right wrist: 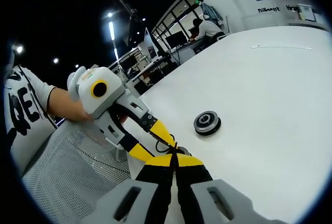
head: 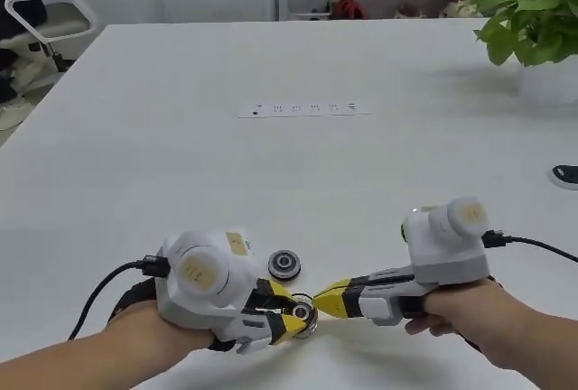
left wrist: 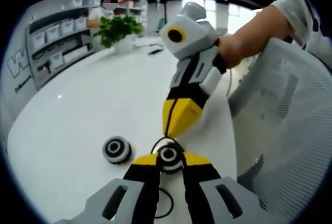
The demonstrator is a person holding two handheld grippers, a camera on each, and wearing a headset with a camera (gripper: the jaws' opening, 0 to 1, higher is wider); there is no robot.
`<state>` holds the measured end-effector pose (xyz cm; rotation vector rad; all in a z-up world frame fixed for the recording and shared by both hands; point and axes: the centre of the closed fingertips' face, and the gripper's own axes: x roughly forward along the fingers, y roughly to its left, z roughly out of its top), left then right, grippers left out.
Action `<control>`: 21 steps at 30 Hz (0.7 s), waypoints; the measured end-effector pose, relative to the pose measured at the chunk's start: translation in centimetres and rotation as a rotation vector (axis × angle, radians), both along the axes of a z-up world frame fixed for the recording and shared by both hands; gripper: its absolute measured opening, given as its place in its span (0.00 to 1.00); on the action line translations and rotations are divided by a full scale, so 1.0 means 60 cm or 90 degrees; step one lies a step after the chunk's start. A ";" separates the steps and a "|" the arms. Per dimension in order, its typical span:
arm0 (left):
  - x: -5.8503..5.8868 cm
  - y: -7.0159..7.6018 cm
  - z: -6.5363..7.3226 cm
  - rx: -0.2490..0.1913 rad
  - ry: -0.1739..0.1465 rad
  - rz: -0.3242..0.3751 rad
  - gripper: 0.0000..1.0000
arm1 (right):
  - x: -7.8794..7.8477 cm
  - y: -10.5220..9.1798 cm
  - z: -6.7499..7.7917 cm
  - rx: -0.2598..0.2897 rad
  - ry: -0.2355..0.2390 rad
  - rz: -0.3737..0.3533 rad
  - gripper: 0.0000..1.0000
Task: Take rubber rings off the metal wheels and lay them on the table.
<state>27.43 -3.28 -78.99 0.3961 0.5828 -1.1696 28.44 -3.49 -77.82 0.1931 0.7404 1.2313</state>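
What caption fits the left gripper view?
Left gripper holds a metal wheel while the right gripper pinches its rubber ring.

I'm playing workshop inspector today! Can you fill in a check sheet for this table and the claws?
Surface: white table, flat.
Job's things: one wheel lying down, ring seemingly on; second wheel held.
Clutter: socket strip; small dark thing at the edge.
Grippers: left claw shut on second wheel; right claw pinching its rubber ring.
Cables: black cable on the left gripper, another on the right.
Surroundings: plant, chair, shelves.
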 end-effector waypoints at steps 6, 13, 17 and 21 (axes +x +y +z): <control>-0.002 -0.003 0.019 -0.019 0.001 -0.001 0.25 | 0.006 0.000 0.008 0.008 -0.002 -0.006 0.00; -0.002 0.000 0.048 -0.047 -0.001 0.005 0.31 | 0.012 0.002 0.023 0.026 -0.003 -0.014 0.00; -0.001 0.006 0.061 -0.058 -0.004 0.012 0.34 | 0.019 0.002 0.034 0.037 -0.005 -0.020 0.00; -0.005 0.013 0.069 -0.064 -0.004 0.016 0.38 | 0.018 0.005 0.039 0.041 -0.005 -0.017 0.00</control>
